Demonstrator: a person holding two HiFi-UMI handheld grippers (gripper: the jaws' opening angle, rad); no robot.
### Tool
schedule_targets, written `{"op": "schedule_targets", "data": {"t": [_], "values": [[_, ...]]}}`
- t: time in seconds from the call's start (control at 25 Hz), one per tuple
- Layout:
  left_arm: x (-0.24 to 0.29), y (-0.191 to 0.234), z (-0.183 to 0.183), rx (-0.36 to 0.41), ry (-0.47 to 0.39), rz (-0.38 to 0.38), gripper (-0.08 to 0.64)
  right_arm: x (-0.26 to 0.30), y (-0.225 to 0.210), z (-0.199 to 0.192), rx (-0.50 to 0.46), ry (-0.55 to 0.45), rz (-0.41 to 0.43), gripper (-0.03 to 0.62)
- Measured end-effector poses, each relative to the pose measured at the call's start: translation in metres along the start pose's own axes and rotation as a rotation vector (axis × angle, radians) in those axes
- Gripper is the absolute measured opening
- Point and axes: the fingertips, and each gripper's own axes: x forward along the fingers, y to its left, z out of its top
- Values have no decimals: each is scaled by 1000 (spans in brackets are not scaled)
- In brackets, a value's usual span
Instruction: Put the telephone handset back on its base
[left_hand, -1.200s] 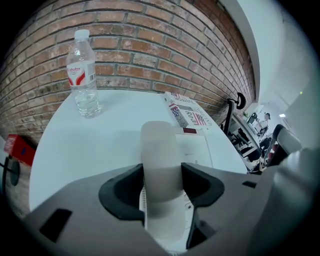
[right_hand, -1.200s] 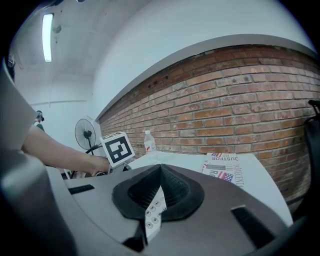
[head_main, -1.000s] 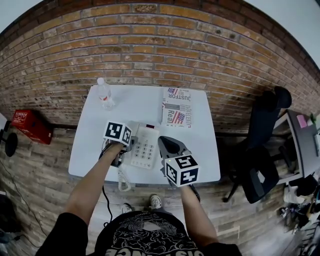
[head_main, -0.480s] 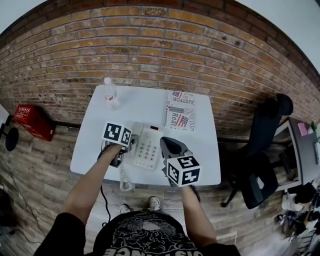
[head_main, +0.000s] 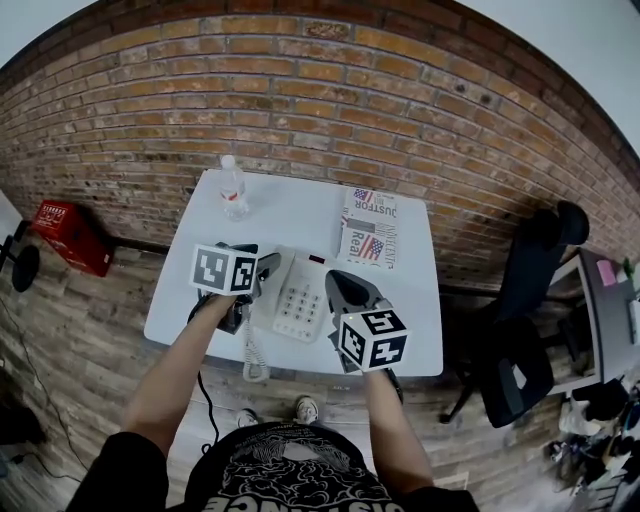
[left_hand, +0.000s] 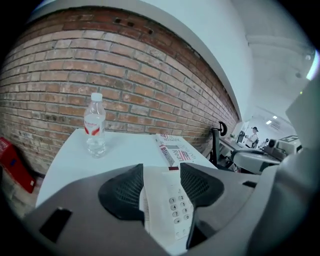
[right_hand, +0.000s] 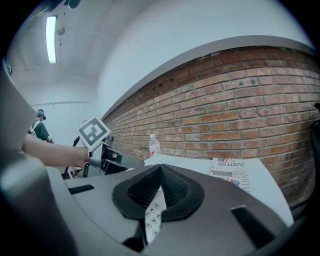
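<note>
— How does the left gripper (left_hand: 162, 172) stand?

— Its fingers (left_hand: 122, 192) are parted and clamp nothing. The gap between them shows the white telephone base (left_hand: 175, 212), keypad up. What looks like the handset (left_hand: 150, 195) lies along the base's left edge. I cannot tell whether either finger touches it.

— And seen from the head view?

— There the left gripper (head_main: 262, 268) hangs over the left side of the telephone base (head_main: 303, 300). The bare forearm slants in from the lower left. Below it the coiled cord (head_main: 252, 352) drops past the near edge of the bench (head_main: 290, 215).

— The other one?

— The right gripper (right_hand: 160, 172) has its fingers pressed together with nothing in them. Only a sliver of keypad shows under them. In the head view the right gripper (head_main: 345, 292) hovers just right of the telephone base, with the forearm reaching straight forward.
</note>
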Motion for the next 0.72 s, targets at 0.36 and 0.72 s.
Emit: {"op": "schedule_targets", "data": {"t": [0.36,0.72], "values": [[-46,-10,44,119,-196,24,222,-2,-2,23,-33,-45,-16,0],[-87,-24,62,208,-367,45,89,-3,0,41,-59,-78,-19,0]]}}
